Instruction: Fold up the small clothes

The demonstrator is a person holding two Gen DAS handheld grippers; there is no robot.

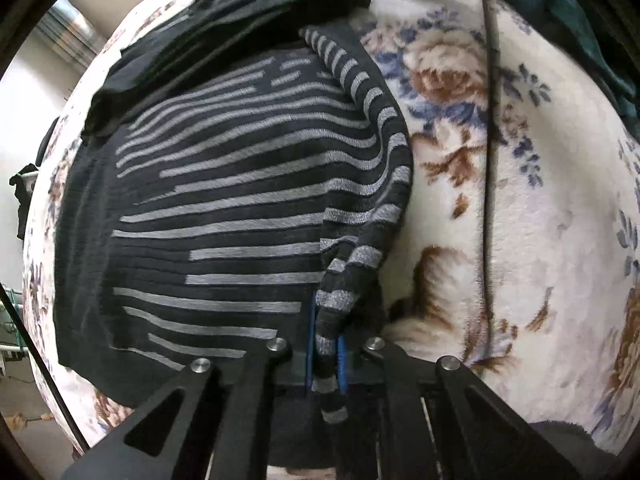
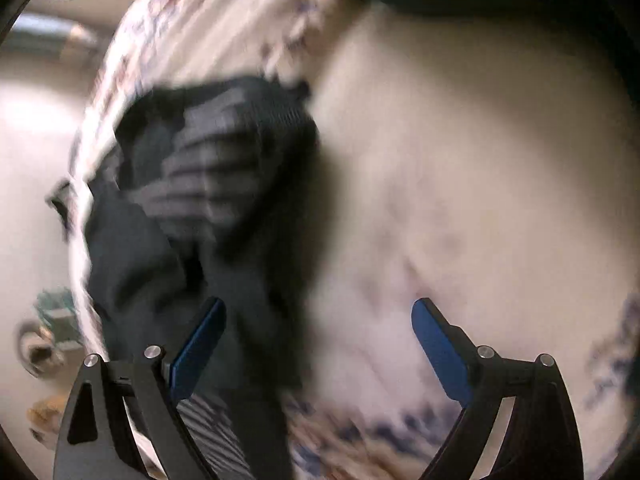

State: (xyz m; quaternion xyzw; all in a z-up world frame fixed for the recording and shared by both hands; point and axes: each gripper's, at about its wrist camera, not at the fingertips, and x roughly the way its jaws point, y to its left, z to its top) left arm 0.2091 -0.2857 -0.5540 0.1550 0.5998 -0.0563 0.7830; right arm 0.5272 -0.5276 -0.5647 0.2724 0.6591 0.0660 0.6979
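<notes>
So the dark knit sweater with grey stripes (image 1: 224, 184) is lying spread on the cream fleece blanket with brown and blue flowers (image 1: 540, 200), toward its left side in the left wrist view. No containers anywhere in view.

The left gripper (image 1: 326, 354) points steeply down with its blue pads (image 1: 342, 364) pressed together, pinching the sweater's striped sleeve (image 1: 352, 272), and the cuff end dangles below the pads.

The right gripper (image 2: 318, 344) is spread wide, angled down over the sweater's dark edge and the blanket, gripping nothing. That view is pretty blurry.
</notes>
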